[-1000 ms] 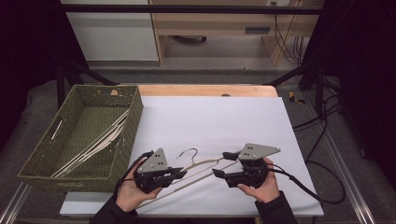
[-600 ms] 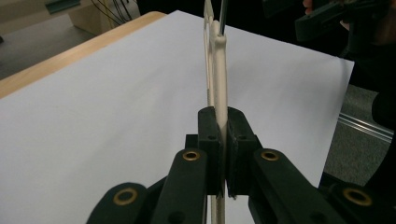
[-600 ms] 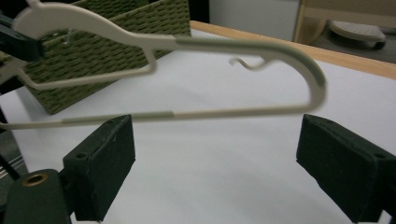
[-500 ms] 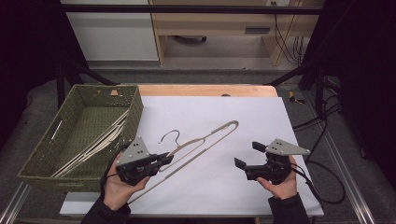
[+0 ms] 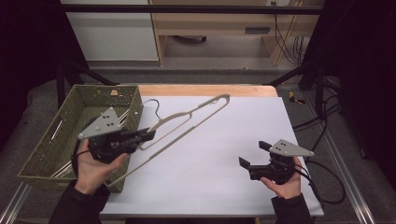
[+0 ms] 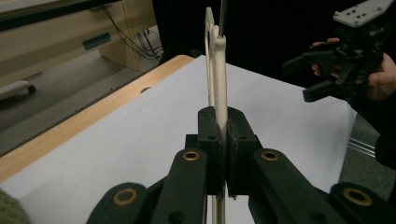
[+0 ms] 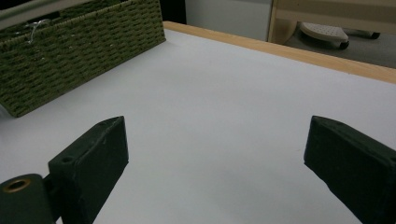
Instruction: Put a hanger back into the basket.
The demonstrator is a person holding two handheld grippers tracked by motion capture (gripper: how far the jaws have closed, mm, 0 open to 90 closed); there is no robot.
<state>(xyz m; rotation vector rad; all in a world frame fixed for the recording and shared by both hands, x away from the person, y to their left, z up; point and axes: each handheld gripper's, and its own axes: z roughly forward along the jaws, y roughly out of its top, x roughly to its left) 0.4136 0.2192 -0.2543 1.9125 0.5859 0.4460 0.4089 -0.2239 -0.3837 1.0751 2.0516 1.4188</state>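
Left claw [image 5: 148, 136] pinching hanger [image 5: 196, 114], lifted above worktop [image 5: 224, 140] beside basket [image 5: 56, 154]. Right claw [image 5: 254, 154] just spread wide, empty. Your risk: long hanger end swings, hook snags basket rim, slips from grip.

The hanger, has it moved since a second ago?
Yes. The hanger, shut in the left hand-held gripper, has swung left toward the basket, lifted off the table.
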